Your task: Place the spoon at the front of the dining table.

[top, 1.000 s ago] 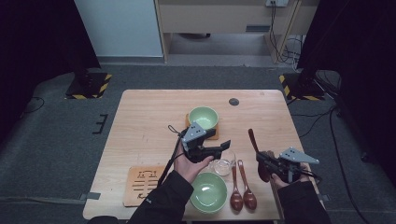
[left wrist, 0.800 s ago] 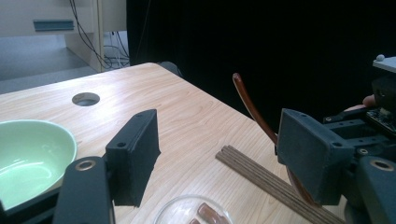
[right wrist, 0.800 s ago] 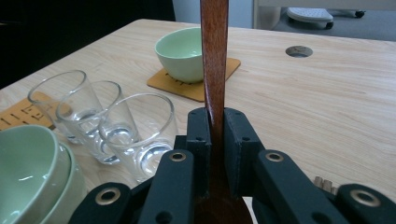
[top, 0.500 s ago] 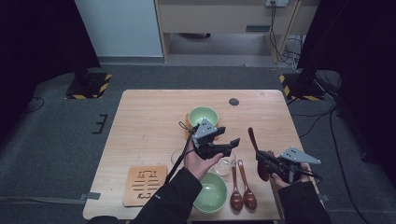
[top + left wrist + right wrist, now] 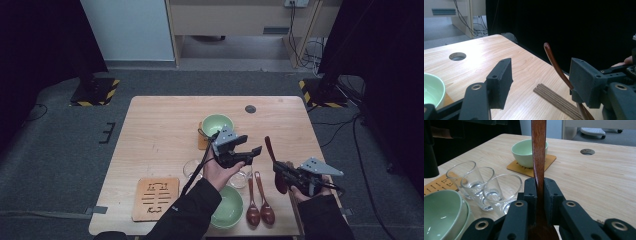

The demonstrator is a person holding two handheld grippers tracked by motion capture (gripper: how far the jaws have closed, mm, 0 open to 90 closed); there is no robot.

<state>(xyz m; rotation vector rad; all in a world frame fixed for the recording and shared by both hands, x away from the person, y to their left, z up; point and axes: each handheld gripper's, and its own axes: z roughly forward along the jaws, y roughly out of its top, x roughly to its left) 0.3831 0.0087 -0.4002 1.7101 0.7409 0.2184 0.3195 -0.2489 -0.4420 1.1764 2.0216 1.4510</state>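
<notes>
The wooden spoon (image 5: pixel 270 156) stands clamped in your right gripper (image 5: pixel 287 176) at the right side of the table (image 5: pixel 160 130), its handle tip pointing to the far side. In the high view your left gripper (image 5: pixel 246 155) hovers at mid-table, just near of the far green bowl (image 5: pixel 217 125) on its coaster, with its jaws aimed right toward the spoon. Two more wooden spoons (image 5: pixel 260 205) lie at the near edge, beside the near green bowl (image 5: pixel 227 207).

In the left gripper view, your jaws stand spread with nothing between the pads; they have just been closing a little. The spoon's handle (image 5: pixel 554 62) rises beyond the jaw on the right of this view, and a bundle of chopsticks (image 5: pixel 556 101) lies on the table past them.

In the right gripper view, your jaws are pinched tight on the spoon's handle (image 5: pixel 538 150), which stands upright between them. Three clear glasses (image 5: pixel 484 187) stand to the left, with the near green bowl (image 5: pixel 444 212) beside them and the far bowl (image 5: pixel 524 150) beyond.
</notes>
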